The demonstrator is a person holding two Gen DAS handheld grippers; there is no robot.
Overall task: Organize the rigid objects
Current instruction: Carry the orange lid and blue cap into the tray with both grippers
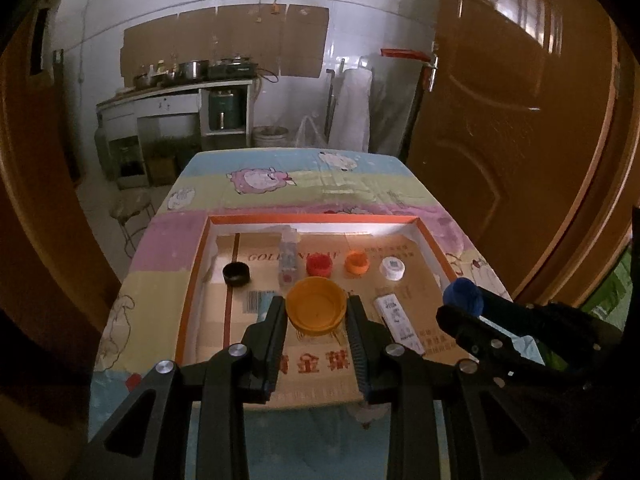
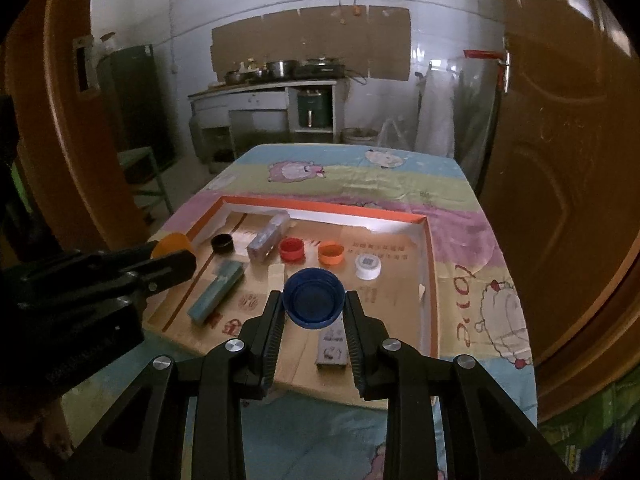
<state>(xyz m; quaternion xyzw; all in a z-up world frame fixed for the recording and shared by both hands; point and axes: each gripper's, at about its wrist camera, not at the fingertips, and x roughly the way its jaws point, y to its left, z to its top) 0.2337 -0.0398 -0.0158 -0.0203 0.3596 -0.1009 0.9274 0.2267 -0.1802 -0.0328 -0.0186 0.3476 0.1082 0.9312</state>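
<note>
A shallow cardboard tray (image 1: 192, 276) with an orange rim lies on a table (image 1: 160, 240) under a cartoon-sheep cloth. Only the right wrist view shows the long blue-grey box (image 2: 218, 294), its long axis running from the near left toward the far right. The left wrist view alone shows the white box's (image 1: 398, 318) printed face, lengthwise toward the camera. The left gripper (image 1: 316, 312) clamps a yellow cap (image 1: 316, 305) above the tray, hollow side facing the camera. The right gripper (image 2: 314, 306) likewise clamps a blue cap (image 2: 313, 297). Black (image 1: 237, 273), red (image 1: 319, 264), orange (image 1: 357, 263) and white (image 1: 392, 269) caps sit in a row.
</note>
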